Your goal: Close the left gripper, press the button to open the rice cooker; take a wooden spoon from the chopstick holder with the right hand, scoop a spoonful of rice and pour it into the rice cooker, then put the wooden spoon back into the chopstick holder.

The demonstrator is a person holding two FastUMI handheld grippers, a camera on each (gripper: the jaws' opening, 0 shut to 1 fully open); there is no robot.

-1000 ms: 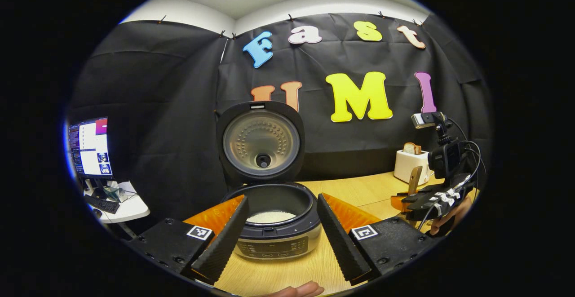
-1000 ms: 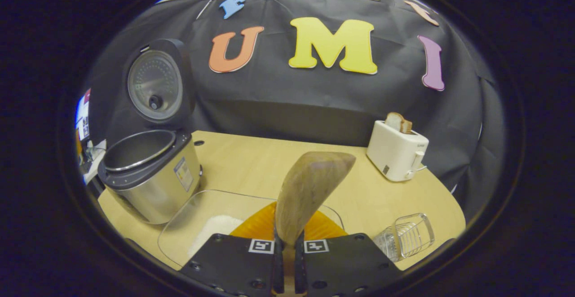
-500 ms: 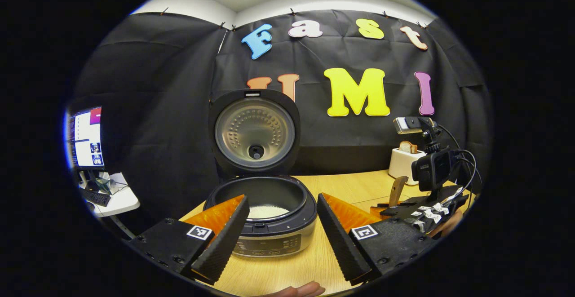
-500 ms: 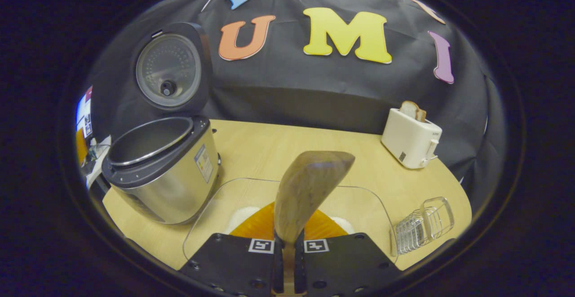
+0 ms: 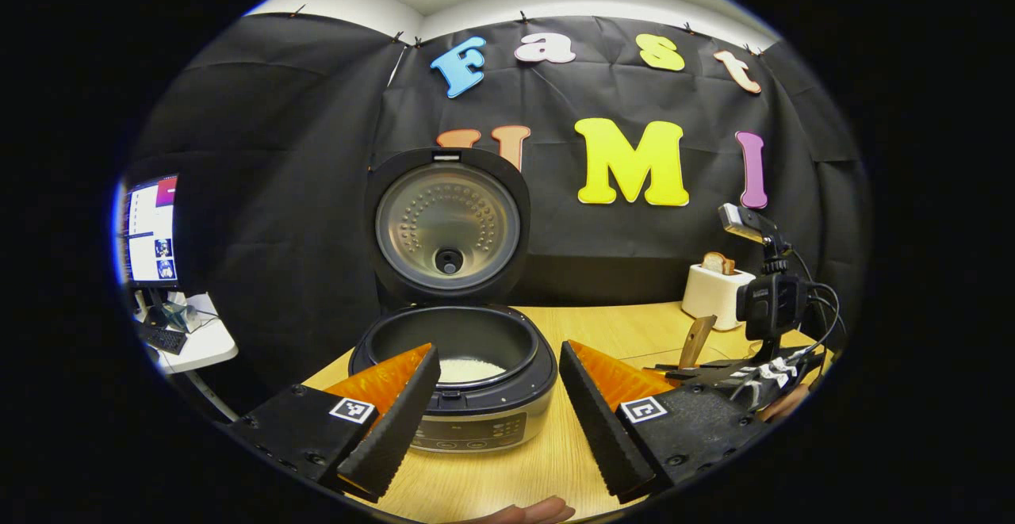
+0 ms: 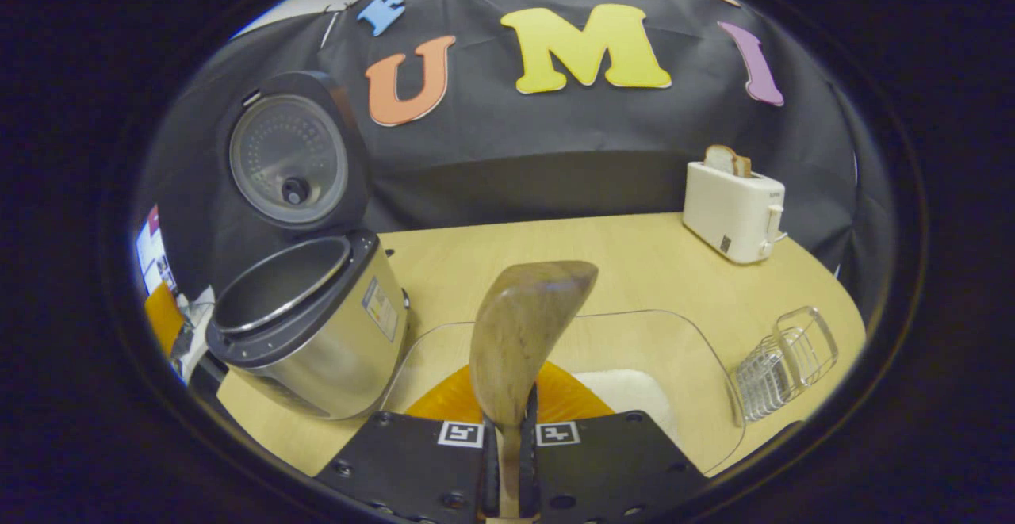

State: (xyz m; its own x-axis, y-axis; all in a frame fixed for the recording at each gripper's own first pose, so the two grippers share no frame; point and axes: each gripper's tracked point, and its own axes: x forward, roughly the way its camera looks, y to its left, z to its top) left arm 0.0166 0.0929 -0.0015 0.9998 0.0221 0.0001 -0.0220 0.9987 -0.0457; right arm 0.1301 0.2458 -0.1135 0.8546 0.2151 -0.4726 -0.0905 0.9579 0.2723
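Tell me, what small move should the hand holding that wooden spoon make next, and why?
Probably carry the wooden spoon right toward the wire chopstick holder and slip it back in. The rice cooker stands open with rice already in its pot, and the spoon, clamped in the right claw, looks empty, so the scooping seems done.

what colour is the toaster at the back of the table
The toaster is white or cream, with a slice of bread sticking out; the right gripper view shows it best.
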